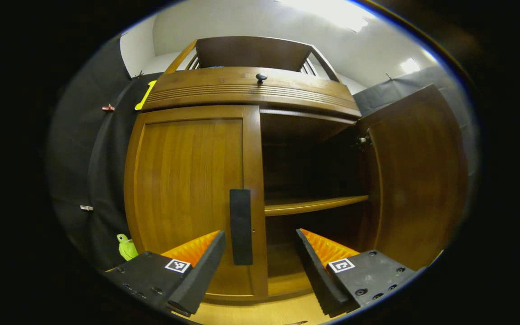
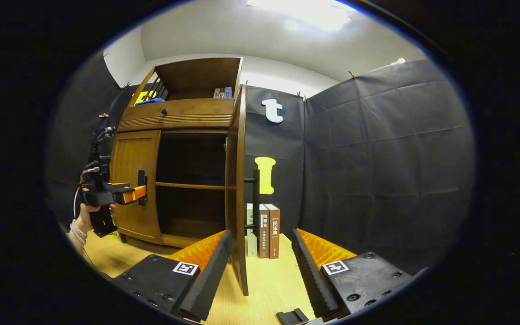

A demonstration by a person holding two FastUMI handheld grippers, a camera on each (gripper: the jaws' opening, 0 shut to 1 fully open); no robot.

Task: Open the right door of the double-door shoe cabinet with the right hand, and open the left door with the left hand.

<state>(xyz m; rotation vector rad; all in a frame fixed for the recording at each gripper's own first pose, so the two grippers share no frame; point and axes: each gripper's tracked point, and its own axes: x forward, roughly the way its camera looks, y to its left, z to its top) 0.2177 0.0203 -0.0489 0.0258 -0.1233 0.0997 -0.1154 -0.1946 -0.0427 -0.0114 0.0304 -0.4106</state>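
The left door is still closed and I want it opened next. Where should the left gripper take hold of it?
Grip the black vertical handle on the left door, at its inner edge. Come straight from the front, the left gripper open with one finger either side of the narrow upright bar.

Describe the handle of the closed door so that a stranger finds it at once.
Find the wooden shoe cabinet. Its left door is closed. On that door's inner edge, beside the open compartment, sits the handle: a flat black vertical bar, unlike the small round knob above.
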